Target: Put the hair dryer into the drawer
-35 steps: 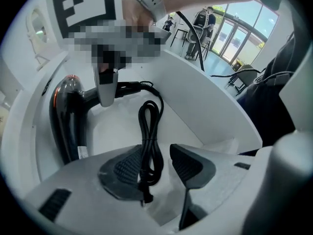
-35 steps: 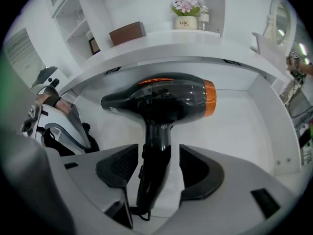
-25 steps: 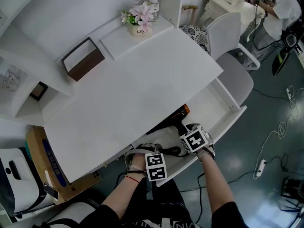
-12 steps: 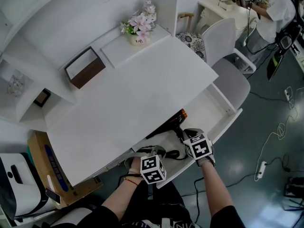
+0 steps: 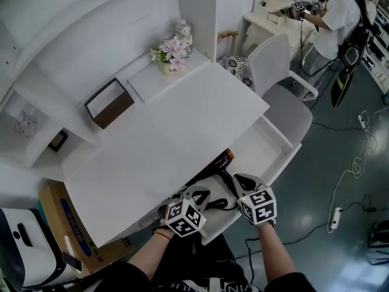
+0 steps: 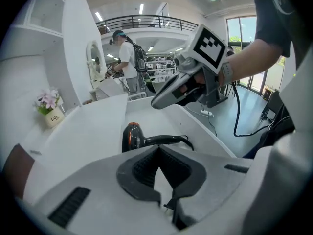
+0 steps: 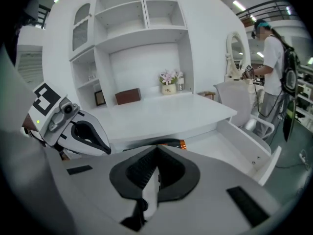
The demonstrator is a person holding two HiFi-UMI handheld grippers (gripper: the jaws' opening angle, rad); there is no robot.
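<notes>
The hair dryer (image 5: 214, 168) is laid in the open drawer (image 5: 284, 143), half under the desk's (image 5: 170, 132) front edge. It is judged stowed, so the left tongs (image 6: 157, 149) and right tongs (image 7: 156, 149) are held closed and empty.

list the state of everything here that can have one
drawer: pulled open
hair dryer: lying in the drawer, not gripped
left tongs: shut, empty
right tongs: shut, empty
flower pot: upright at the back of the desk
</notes>
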